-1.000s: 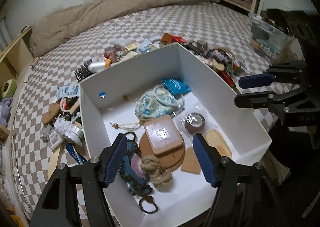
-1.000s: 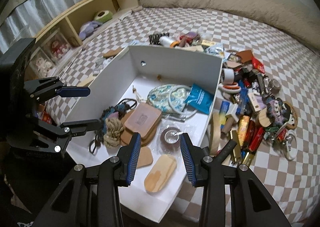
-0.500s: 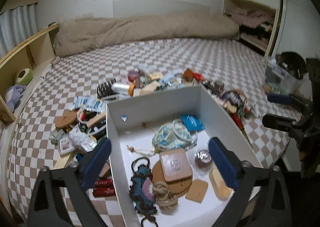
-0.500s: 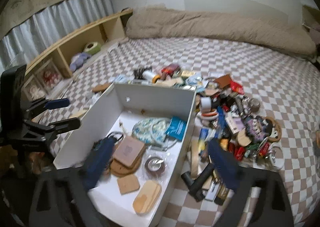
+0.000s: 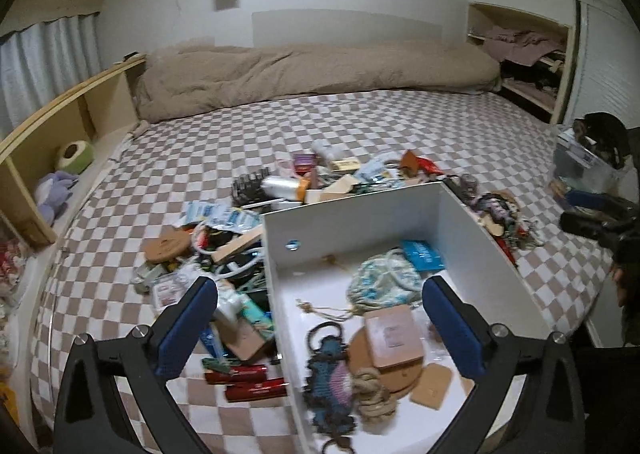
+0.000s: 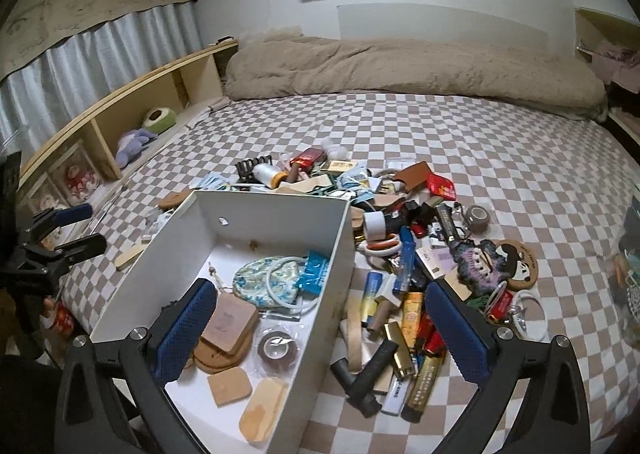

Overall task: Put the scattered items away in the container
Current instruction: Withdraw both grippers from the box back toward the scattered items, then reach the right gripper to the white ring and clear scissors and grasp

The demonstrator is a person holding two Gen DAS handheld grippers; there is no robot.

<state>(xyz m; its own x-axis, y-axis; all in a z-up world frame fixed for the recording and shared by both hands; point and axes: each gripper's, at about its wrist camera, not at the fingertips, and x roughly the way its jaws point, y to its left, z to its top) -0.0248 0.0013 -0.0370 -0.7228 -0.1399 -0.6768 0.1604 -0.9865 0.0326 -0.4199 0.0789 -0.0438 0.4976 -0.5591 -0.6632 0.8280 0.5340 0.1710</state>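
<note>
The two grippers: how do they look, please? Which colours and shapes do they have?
The left gripper and right gripper look the same: black angular frames with triangular cut-outs, silver round bolts at the joints, and two long fingers faced with blue dotted pads. No cables, markings or sleeves are visible.

White open-topped box (image 6: 276, 214) standing upright on the checked bed (image 6: 500, 158), near its front edge. Inside, on the white floor: floral pouch (image 6: 264, 278) with white ring, blue packet (image 6: 316, 274) leaning at the right wall, stacked brown leather pieces (image 6: 228, 326), wrapped tape roll (image 6: 278, 346), two tan tags (image 6: 230, 388), knotted rope (image 5: 370, 390) and a blue-pink crocheted piece (image 5: 330, 378). Loose items lie outside in three heaps: right of the box (image 6: 420, 278), behind its far wall (image 6: 304, 174), and left of it (image 5: 212, 254), touching the walls.
</note>
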